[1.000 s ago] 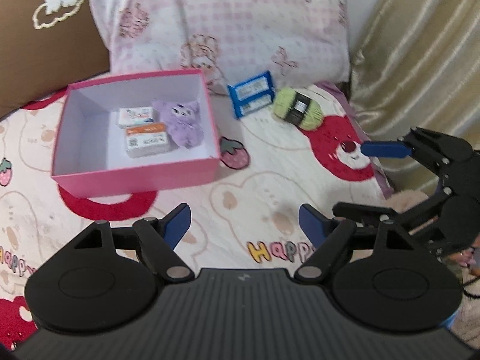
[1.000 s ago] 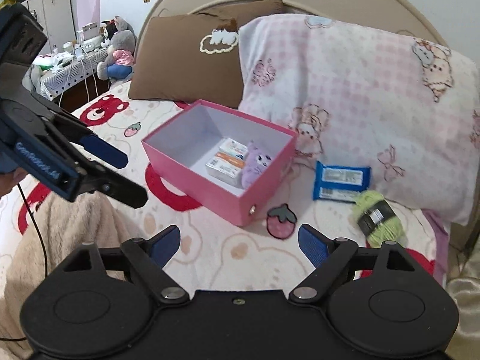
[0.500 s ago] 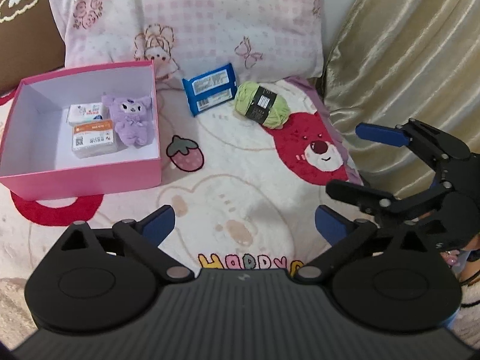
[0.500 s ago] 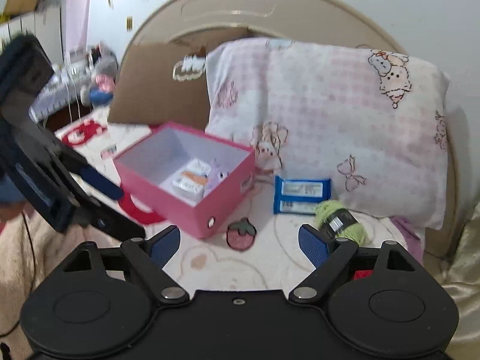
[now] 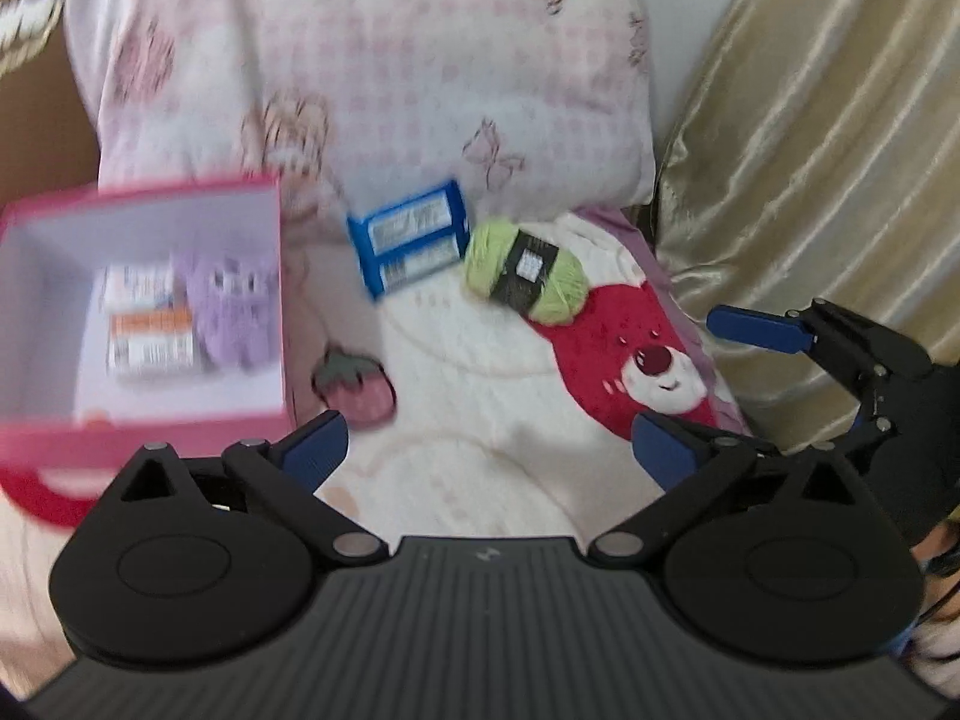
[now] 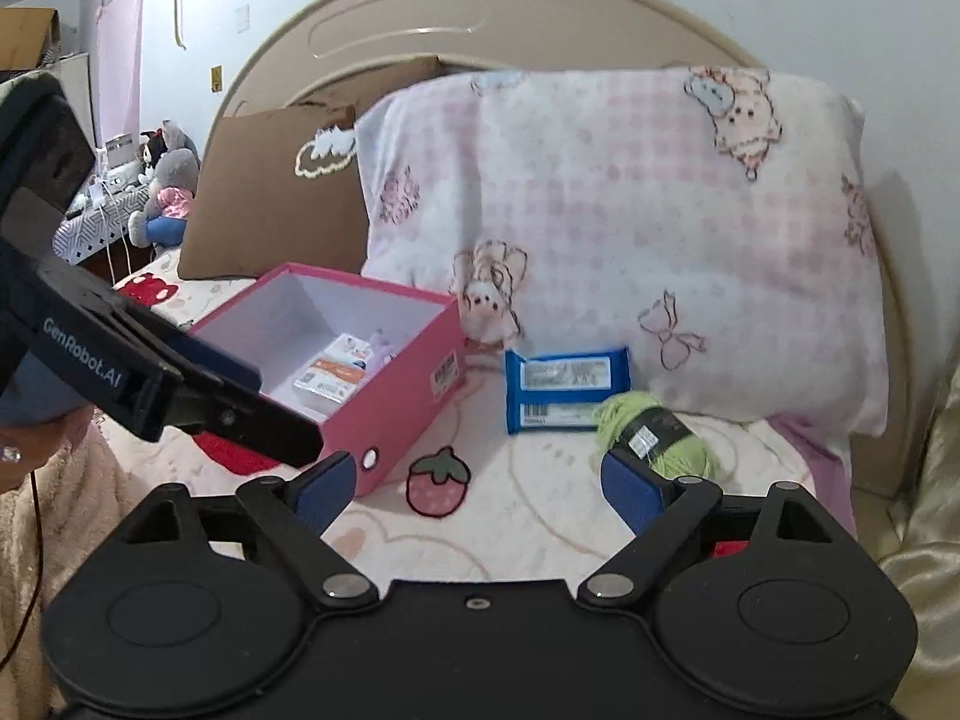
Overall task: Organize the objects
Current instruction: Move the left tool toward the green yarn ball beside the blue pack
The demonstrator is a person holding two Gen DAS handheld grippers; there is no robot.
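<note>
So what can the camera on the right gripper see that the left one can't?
Only the right wrist view shows the curved headboard, the stuffed toys on a far table, and the left gripper from the side.

Only the left wrist view shows the red bear print on the blanket and the right gripper, open and empty.

Both show the pink box holding a purple plush and small packets, plus the blue wipes pack, green yarn ball and pink pillow.
</note>
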